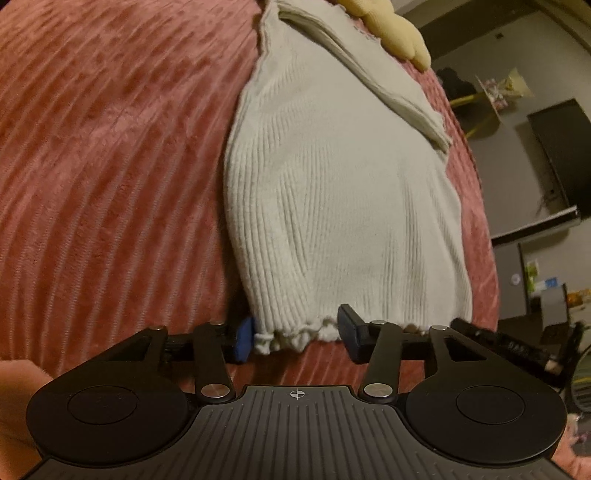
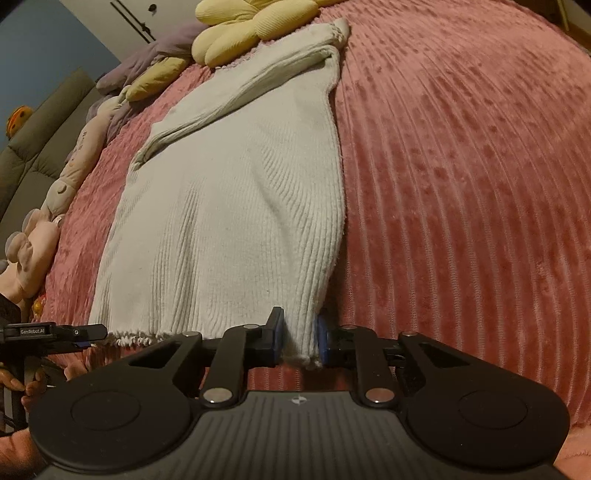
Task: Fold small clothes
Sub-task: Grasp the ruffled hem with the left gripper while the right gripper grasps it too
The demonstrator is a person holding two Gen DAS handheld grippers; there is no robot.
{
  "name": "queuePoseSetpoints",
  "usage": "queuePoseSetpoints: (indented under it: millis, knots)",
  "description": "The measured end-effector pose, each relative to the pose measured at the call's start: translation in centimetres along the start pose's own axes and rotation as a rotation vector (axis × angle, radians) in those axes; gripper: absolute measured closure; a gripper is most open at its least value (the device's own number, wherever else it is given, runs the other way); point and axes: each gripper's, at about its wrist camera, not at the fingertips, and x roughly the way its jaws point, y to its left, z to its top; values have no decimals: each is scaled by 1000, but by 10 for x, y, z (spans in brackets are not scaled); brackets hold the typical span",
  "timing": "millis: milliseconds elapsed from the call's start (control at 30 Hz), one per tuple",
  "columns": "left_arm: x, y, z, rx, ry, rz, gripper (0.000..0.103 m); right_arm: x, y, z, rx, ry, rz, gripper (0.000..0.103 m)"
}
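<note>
- A white ribbed sweater [image 1: 332, 206] lay flat on the pink ribbed bedspread [image 1: 110, 166], its frilled hem nearest to me and its body running away toward the far end of the bed.
- One sleeve [image 2: 236, 92] was folded slantwise across the upper part of the sweater, its cuff near the far right corner in the right wrist view.
- My left tongs [image 1: 295, 332] sat at the hem's left corner. The frilled edge lay between the two blue pads, but the pads stood a little off the cloth on either side, so they straddled it without pinching.
- My right tongs [image 2: 300, 336] were at the hem's right corner, the pads drawn in close, with a gathered fold of the hem pinched between them.
- In the right wrist view the left tongs showed at the far left edge, level with the hem, with fingers [image 2: 35, 382] wrapped around the handle.
- A yellow petal-shaped cushion [image 2: 236, 29] rested at the far end of the bed, touching the sweater's top edge.
- Pale soft toys [image 2: 55, 192] lay in a row along the left edge of the bedspread, beside the sweater but apart from it.
- A dark screen [image 1: 561, 155] stood in the room beyond the bed.
</note>
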Motion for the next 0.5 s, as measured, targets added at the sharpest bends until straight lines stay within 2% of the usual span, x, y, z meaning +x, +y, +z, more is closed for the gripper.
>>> queuePoseSetpoints:
  millis: [67,100,200,367,500]
  knots:
    - [-1,2,3,-1,1,-9,68,1,1,1,-2,5,3,83]
    - [-2,1,5,-2,3,-13,83,2,2,2,-10,10,7,84]
    - [-6,-2,11,1,-13,-35,84,1,5,8,-17,4,41,90]
    - [-13,-19,30,36,-62,-72,84,-4,13,29,-38,-46,73,91]
    - [-21,-32,59,49,-127,-104,84,-7,22,54,-61,-103,75,91]
